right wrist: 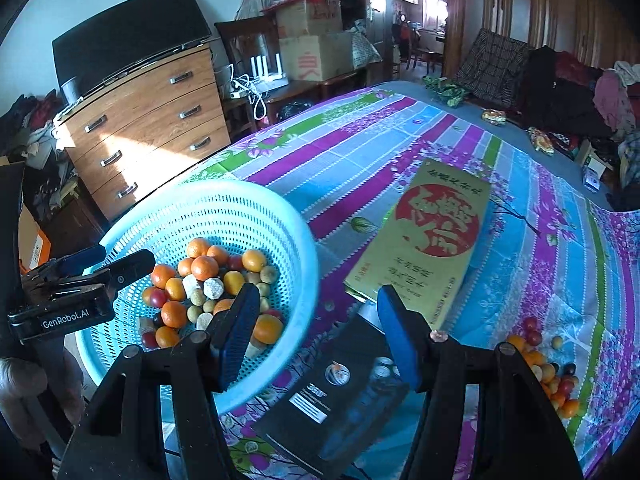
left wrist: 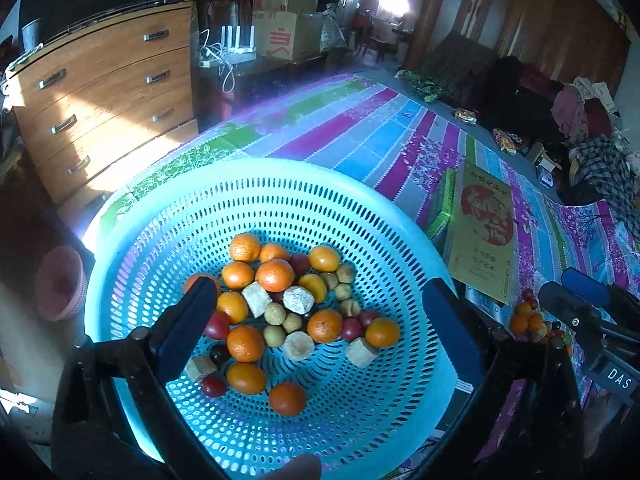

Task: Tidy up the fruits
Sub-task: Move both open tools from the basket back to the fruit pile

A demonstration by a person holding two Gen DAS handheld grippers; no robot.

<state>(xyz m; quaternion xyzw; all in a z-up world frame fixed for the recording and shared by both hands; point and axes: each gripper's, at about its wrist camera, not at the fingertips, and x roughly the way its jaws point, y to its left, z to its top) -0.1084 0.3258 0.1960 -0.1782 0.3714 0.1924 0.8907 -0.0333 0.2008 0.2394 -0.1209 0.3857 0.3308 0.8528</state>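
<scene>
Left wrist view: my left gripper (left wrist: 320,320) hangs over the blue basket (left wrist: 160,216), its jaws spread wide with nothing between the pads. The fruits in the basket (left wrist: 276,312), oranges, small red and green ones and pale chunks, lie in the frame centre, directly between and beyond the two jaws, none touched. The right gripper (left wrist: 576,292) shows at the right edge of this frame, and beneath it the loose fruit pile (left wrist: 532,324) lies on the striped cloth (left wrist: 360,128) outside the basket.

Right wrist view: my right gripper (right wrist: 312,332) has its jaws partly apart and empty. Its left jaw overlaps the basket's near rim; its right jaw stands over the yellow box (right wrist: 424,240) and a dark booklet (right wrist: 332,396). The basket's fruits sit at left centre, beyond the left jaw. The loose pile lies at lower right, outside the right jaw and well apart from the basket.
</scene>
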